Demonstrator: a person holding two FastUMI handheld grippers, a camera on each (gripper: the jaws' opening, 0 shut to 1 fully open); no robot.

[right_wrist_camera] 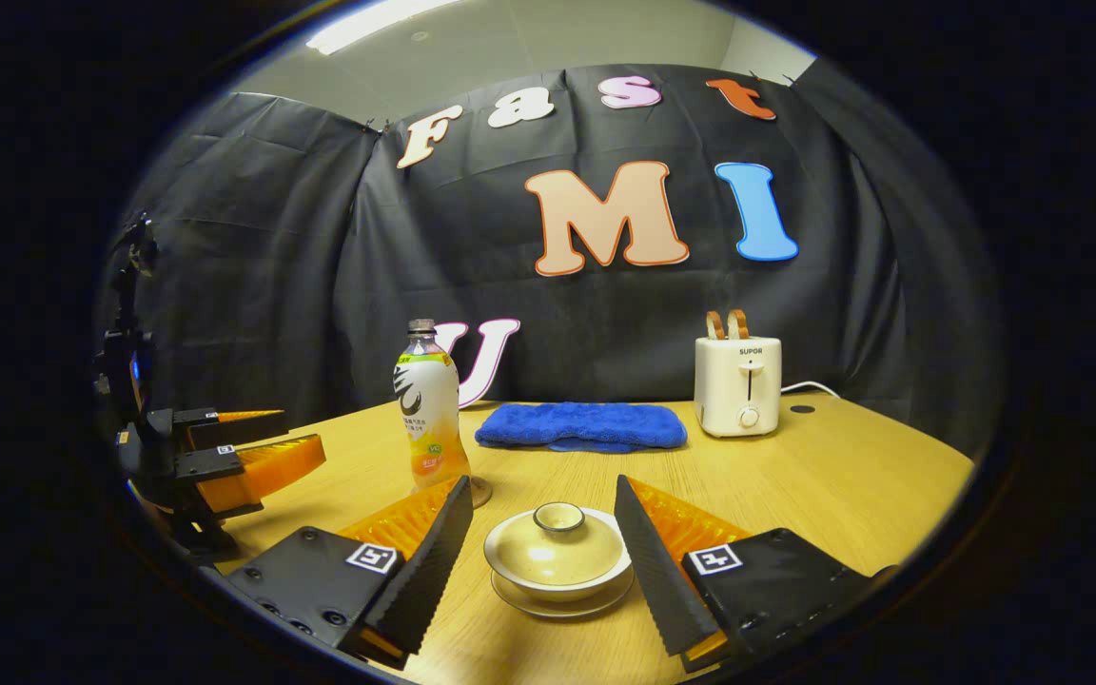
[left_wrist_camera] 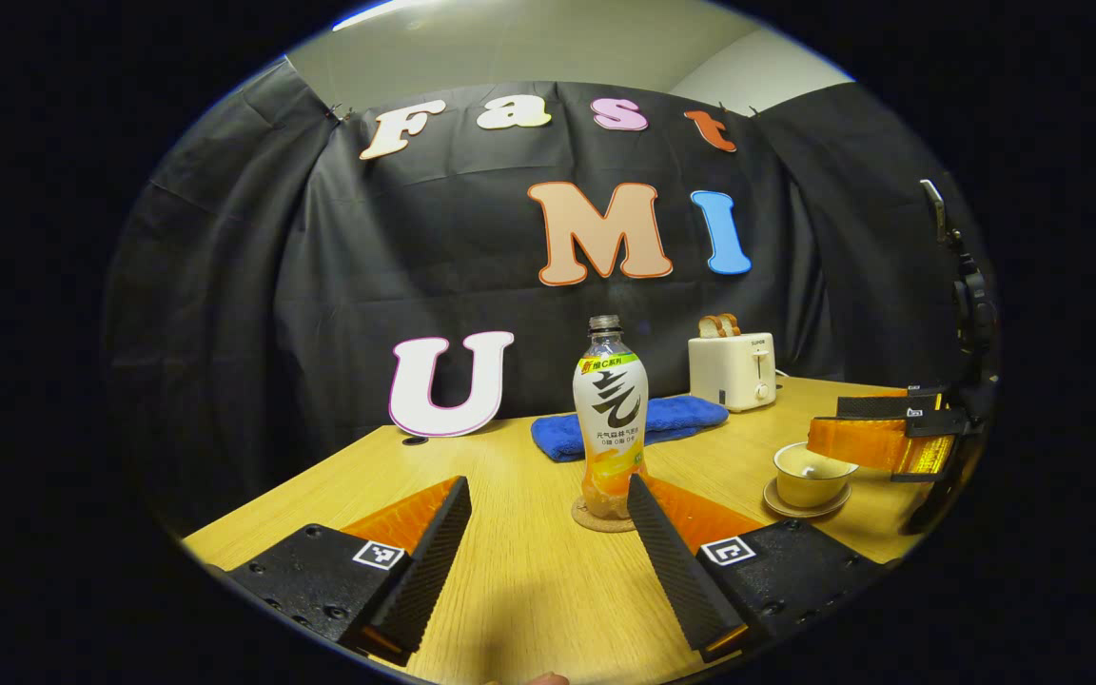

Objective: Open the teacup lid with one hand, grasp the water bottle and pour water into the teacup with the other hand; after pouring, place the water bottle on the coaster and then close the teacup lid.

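The teacup sits on its saucer at the near edge of the worktop, with the lid in place, knob uppermost; the cup stands upright, its axis vertical. In the right gripper view it lies between the two spread fingers of the right tool, which is released: neither finger touches cup or lid. The left gripper view shows the same cup at the right of the worktop, just beside the right tool's fingers. The water bottle stands upright on the round coaster, long axis vertical, neck up, with no cap discernible; its label faces the left tool and carries large printed characters that were not transcribed. Orange liquid fills the lower part of the bottle. The left tool is likewise released, fingers wide apart, aimed at the bottle from the near side but apart from it. In the right gripper view the bottle stands left of the teacup and farther back. Behind it a blue towel lies flat on the worktop. To the far right stands a white toaster with two slices of bread in its slots, its cord trailing right.
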